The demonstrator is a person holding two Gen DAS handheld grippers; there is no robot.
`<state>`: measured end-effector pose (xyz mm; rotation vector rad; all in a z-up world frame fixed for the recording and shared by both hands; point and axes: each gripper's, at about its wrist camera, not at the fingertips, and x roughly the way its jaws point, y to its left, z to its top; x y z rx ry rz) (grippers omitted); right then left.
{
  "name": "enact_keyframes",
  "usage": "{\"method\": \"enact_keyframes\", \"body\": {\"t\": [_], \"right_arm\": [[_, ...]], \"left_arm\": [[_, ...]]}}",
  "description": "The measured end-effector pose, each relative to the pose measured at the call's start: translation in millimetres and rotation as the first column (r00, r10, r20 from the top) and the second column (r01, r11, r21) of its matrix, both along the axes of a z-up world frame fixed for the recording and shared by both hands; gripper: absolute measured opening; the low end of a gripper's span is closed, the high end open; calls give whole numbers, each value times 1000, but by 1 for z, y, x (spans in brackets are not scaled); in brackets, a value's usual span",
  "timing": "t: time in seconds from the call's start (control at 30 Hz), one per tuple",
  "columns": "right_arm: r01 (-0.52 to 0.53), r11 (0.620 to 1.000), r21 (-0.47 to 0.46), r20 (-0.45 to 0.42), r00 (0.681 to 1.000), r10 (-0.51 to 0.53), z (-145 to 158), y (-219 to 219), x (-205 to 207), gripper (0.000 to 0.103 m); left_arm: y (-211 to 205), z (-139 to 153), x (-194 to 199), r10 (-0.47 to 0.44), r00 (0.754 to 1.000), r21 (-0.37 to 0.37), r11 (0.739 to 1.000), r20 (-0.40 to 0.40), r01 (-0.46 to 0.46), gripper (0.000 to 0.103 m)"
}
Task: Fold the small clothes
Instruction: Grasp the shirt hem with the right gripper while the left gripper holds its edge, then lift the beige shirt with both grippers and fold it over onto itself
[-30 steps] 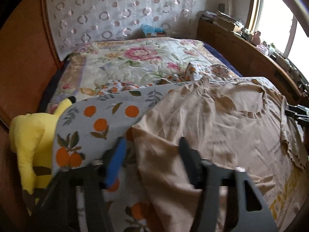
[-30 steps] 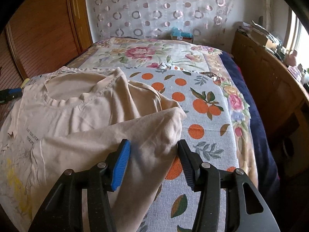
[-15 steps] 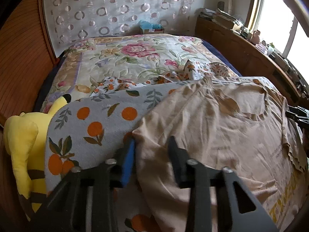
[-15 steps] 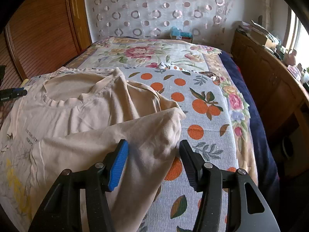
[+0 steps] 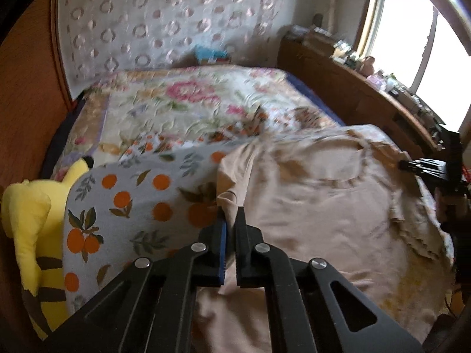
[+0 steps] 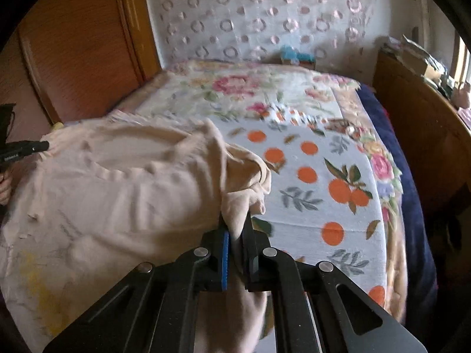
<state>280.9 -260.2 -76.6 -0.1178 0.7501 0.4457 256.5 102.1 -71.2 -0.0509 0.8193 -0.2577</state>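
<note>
A beige T-shirt [image 5: 318, 200] lies spread on an orange-print blanket [image 5: 132, 206] on the bed; it also shows in the right wrist view [image 6: 126, 188]. My left gripper [image 5: 231, 220] is shut on the shirt's left edge, cloth bunched between the jaws. My right gripper [image 6: 235, 226] is shut on the shirt's right edge, a fold of cloth [image 6: 247, 194] rising from the jaws. Each gripper's tip shows at the far side of the other view: the right one [image 5: 424, 166] and the left one [image 6: 23, 148].
A yellow plush toy [image 5: 32, 229] lies at the blanket's left edge. A floral quilt [image 5: 188, 100] covers the far bed. A wooden ledge [image 5: 368, 94] with clutter runs along the window. A wooden panel [image 6: 79, 44] stands on the left and a blue box [image 6: 294, 56] at the headboard.
Both grippers went from open around the shirt's side edges to shut on them. The cloth has bunched up and lifted at both grips.
</note>
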Motion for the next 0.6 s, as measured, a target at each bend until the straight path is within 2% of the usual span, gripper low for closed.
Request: {"method": "enact_keyframes", "body": {"t": [0.27,0.6], "right_arm": [[-43,997,70,152,988,32,38,-5,-75,6],[-67,994,81,240,970,46,49,-38,-162,6]], "left_arm": [[-21,43,-73,-41,988,-27,999,149,45,5],[-2,57,-155,12,973,-43,999,231,-2,5]]}}
